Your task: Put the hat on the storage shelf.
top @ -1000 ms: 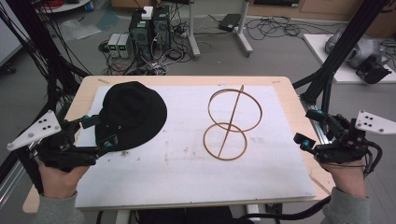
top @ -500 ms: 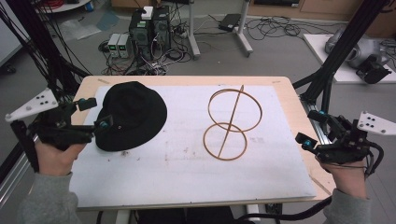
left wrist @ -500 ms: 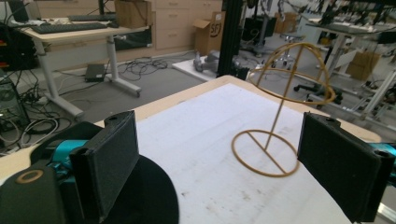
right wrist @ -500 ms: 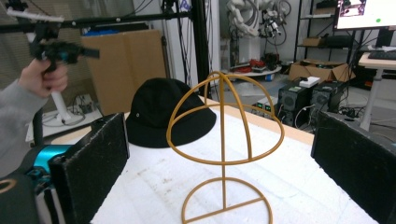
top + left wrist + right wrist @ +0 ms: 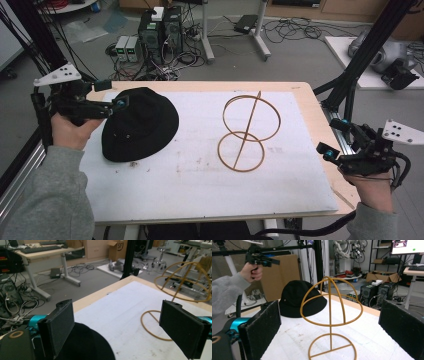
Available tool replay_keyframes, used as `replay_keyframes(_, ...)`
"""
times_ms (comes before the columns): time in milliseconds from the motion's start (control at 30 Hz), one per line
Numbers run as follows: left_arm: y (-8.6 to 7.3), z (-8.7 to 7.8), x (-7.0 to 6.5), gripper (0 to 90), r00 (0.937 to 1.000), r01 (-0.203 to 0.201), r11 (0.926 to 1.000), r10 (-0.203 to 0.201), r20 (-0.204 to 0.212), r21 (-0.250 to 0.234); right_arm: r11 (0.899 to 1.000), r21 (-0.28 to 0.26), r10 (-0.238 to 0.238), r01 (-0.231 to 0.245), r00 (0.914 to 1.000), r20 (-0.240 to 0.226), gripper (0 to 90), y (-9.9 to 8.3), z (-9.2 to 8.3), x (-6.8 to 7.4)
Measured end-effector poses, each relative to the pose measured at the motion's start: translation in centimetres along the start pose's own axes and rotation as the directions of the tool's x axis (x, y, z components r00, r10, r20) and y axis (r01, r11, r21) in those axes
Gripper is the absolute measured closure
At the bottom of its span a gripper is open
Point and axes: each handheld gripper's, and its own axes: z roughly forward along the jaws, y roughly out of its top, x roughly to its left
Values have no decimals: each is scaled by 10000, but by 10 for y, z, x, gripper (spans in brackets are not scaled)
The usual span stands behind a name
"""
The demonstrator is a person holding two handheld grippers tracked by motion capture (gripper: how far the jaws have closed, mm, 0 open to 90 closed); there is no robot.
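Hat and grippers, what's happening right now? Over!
Left gripper open, over the hat's rim, not gripping. Right gripper open, at the table's right edge. Black hat flat on the white sheet. Wire hat stand upright, apart from the hat.
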Motion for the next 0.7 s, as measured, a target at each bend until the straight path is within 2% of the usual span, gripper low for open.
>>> replay_keyframes(33,0,0,0,130,10000,0,10000,0,0,0,10000,4,-46,46,10000,2,33,0,0,0)
replay_keyframes(100,4,5,14,131,9999,151,9998,-151,-8,106,10000,52,25,-25,10000,28,33,-1,1,0)
replay_keyframes(167,5,5,18,131,9999,165,9998,-166,7,137,10000,66,53,-54,10000,80,33,-2,2,-1)
replay_keyframes(233,8,6,29,133,9992,341,9994,-341,201,-17,9999,126,115,-115,9999,70,33,-3,1,-2)
replay_keyframes(267,8,6,29,133,9992,341,9994,-341,201,-17,9998,144,103,-105,9999,91,33,-4,1,-2)
replay_keyframes(400,13,14,46,133,9976,509,9987,-510,469,39,9998,97,183,-185,9997,163,33,-5,-3,-4)
replay_keyframes(433,13,14,46,133,9976,509,9987,-510,469,39,9998,33,217,-218,9995,213,33,-5,-4,-5)
replay_keyframes(500,14,19,51,133,9978,428,9989,-437,505,184,9997,52,240,-242,9994,239,33,-5,-5,-5)
replay_keyframes(567,16,29,57,134,9981,392,9976,-418,449,568,9996,120,261,-264,9994,224,33,-6,-5,-5)
replay_keyframes(700,16,37,62,141,9976,462,9961,-499,481,750,9993,208,293,-299,9991,295,33,-9,-6,-7)
